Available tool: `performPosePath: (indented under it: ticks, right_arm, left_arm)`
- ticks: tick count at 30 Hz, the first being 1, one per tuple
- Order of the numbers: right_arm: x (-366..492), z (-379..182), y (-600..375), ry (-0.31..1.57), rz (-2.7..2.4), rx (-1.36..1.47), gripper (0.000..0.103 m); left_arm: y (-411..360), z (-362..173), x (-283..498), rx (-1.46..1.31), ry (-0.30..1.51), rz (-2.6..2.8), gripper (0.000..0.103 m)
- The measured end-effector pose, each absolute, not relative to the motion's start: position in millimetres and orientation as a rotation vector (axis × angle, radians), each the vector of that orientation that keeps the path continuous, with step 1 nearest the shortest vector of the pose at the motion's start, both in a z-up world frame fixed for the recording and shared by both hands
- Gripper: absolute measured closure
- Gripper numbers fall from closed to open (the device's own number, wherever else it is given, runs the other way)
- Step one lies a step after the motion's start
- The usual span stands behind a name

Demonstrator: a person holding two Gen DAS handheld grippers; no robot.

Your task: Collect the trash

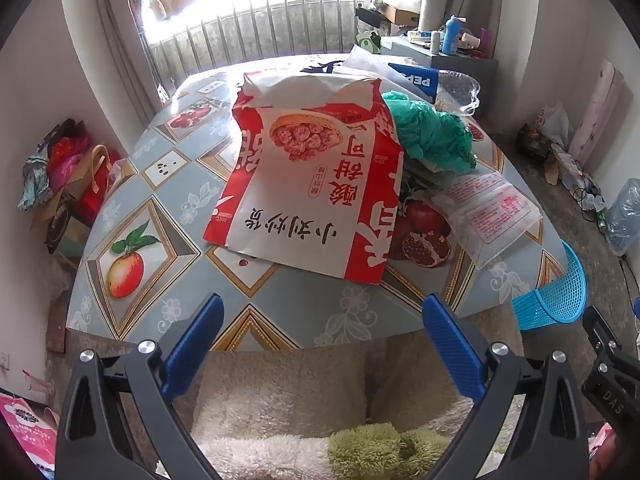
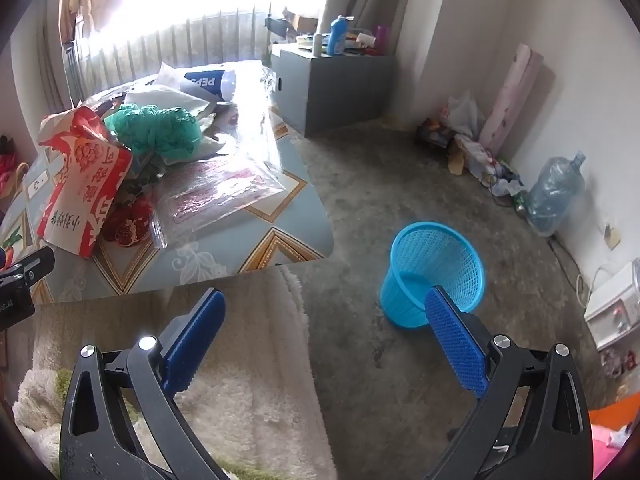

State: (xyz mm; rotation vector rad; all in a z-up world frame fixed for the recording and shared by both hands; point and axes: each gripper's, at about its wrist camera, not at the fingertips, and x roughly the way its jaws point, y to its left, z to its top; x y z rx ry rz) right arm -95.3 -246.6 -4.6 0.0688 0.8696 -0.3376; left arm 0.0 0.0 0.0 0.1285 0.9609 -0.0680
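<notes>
Both my grippers, left gripper (image 1: pixel 322 322) & right gripper (image 2: pixel 326 316), are hanging spread, empty. Risk: red snack bag (image 1: pixel 316 184) is lying flat, pads may be sliding off; blue mesh bin (image 2: pixel 434 270) is tipping easily.

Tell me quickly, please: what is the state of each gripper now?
Left gripper: open, holding nothing, above the near edge of the table.
Right gripper: open, holding nothing, near the blue basket on the floor.

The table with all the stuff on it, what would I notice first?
Probably the big red-and-white paper bag lying in the middle of the table, with a crumpled green plastic bag just behind it. Then the bright blue basket standing on the floor beside the table, and both pairs of blue-tipped tongs wide open and empty.
</notes>
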Motion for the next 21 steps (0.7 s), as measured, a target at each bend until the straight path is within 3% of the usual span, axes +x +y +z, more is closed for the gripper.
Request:
performPosePath:
  ticks: [21]
  right_arm:
    - [-91.5,-3.3,-245.6,0.869,-0.339,0.067,0.008]
  left_arm:
    - [0.3,-3.2,-0.1,0.131,0.97,-0.061,0.006]
